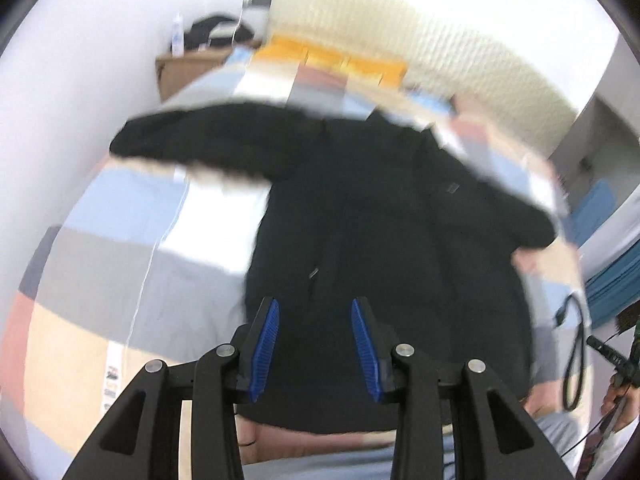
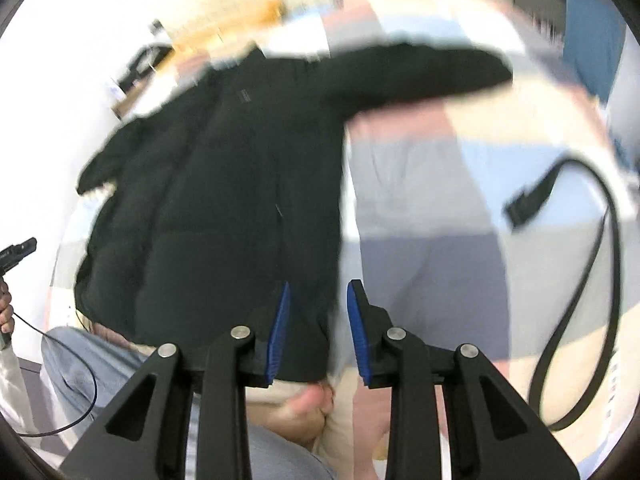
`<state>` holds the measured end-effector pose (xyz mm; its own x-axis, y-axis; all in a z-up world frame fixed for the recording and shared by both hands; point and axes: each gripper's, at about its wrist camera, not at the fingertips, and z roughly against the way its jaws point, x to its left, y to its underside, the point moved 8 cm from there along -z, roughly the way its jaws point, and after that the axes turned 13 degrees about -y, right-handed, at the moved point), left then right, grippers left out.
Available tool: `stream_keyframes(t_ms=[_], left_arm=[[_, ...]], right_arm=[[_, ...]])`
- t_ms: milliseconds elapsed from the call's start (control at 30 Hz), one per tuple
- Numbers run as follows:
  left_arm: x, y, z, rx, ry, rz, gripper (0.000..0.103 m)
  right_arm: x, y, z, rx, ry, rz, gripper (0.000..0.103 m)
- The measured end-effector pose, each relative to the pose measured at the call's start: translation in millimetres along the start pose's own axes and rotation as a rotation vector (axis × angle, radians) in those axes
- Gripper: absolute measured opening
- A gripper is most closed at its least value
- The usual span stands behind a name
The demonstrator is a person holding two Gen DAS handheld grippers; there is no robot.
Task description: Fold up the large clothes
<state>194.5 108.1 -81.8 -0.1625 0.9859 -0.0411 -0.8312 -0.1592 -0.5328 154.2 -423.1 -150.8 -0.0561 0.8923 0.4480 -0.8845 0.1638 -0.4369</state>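
A large black padded jacket [image 1: 360,208] lies spread flat on a bed with a colour-block cover [image 1: 120,208], both sleeves stretched out sideways. It also shows in the right wrist view [image 2: 208,184]. My left gripper [image 1: 315,304] is open and empty, hovering over the jacket's lower hem near the zip. My right gripper [image 2: 318,286] is open and empty, over the jacket's lower right corner and hem edge. Both views are motion-blurred.
A black cable with a plug [image 2: 600,264] lies on the bed [image 2: 420,184] right of the jacket; it also shows in the left wrist view [image 1: 576,344]. The person's knees and a foot [image 2: 304,412] are at the bed's near edge. A cardboard box [image 1: 188,72] and dark items stand by the far wall.
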Motion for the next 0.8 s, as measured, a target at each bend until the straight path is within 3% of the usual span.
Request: stream_keyframes(t_ms=[100,200,333,467,600,800], left_arm=[[-27,-9,37,-0.067,0.079,0.007,0.038],[-50,-24,68,-0.16,0.108,0.001,0.038],[-78,-39,105,-0.29,0.081,-0.044,0.038],[-107,-45,127,-0.39,0.063,-0.07,0.038],[-119,-43,131,-0.466,0.093,-0.054,0.038],[-115,-31,89,-0.438,0.117,0.025,0.038]], right_arm=[[33,-24,30,-0.123,0.016,0.072,0.031],[71,-45,55,-0.248,0.01,0.126,0.031],[116,-68,74,-0.366,-0.031,0.165,0.031],[156,-78,72,-0.427,-0.043,0.222,0.031],[178,-80,57,-0.468,-0.09,0.227,0.031],[195,-61,31,-0.536,-0.126,0.224,0.031]])
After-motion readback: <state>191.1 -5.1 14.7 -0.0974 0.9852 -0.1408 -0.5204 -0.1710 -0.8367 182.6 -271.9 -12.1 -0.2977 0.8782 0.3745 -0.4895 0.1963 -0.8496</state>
